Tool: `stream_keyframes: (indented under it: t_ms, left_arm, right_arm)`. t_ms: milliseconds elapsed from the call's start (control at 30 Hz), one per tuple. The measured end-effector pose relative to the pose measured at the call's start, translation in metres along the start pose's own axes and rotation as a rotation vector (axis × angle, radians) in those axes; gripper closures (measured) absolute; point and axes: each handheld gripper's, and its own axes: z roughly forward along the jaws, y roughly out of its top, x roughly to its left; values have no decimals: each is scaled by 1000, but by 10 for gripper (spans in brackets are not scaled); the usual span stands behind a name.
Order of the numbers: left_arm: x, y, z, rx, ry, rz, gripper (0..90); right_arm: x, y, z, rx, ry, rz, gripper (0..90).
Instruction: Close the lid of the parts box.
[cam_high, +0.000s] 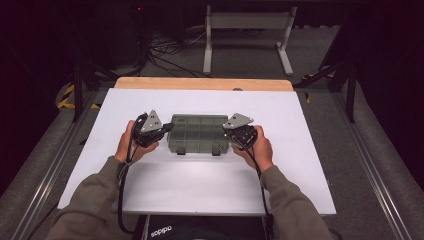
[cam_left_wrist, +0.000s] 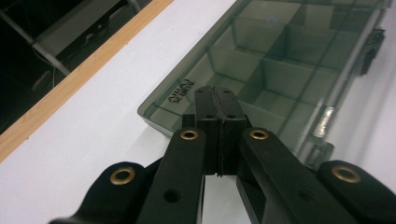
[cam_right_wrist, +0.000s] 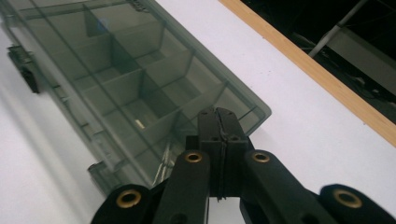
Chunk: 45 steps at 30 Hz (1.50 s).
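A smoky-grey translucent plastic compartment box (cam_high: 199, 133), lid closed, lies mid white worktop (cam_high: 200, 185). The left gripper (cam_left_wrist: 215, 100) and right gripper (cam_right_wrist: 217, 122) flank its short ends. Both have jaws pressed together, empty, tips over the box's end edges.

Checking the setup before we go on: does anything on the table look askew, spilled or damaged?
Nothing stands out. The smoky compartment box lies flat and square on the white table, lid shut, with no spill or visible damage.

Box (cam_high: 199, 133) mid-table (cam_high: 210, 185) — left gripper (cam_high: 169, 127) and right gripper (cam_high: 226, 131) apparently just beside its ends.
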Motion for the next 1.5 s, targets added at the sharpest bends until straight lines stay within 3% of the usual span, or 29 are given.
stream_keyframes:
  t_ms: [400,1067,1300,1367,1500]
  left_arm:
    - [-19,-2,-1,9,-40,47,899]
    - [-23,-16,8,23,-59,36,899]
    - [-25,-22,11,2,-67,15,899]
    - [-24,-24,11,-17,-77,-6,899]
    - [-24,-28,11,-39,-79,-27,900]
  right_arm:
    - [11,-10,-6,-2,47,-18,900]
    - [18,-28,-1,-10,73,15,900]
    - [18,-32,-1,-37,83,24,900]
    - [17,-34,-1,-54,107,30,900]
    - [19,-35,-2,-63,105,4,900]
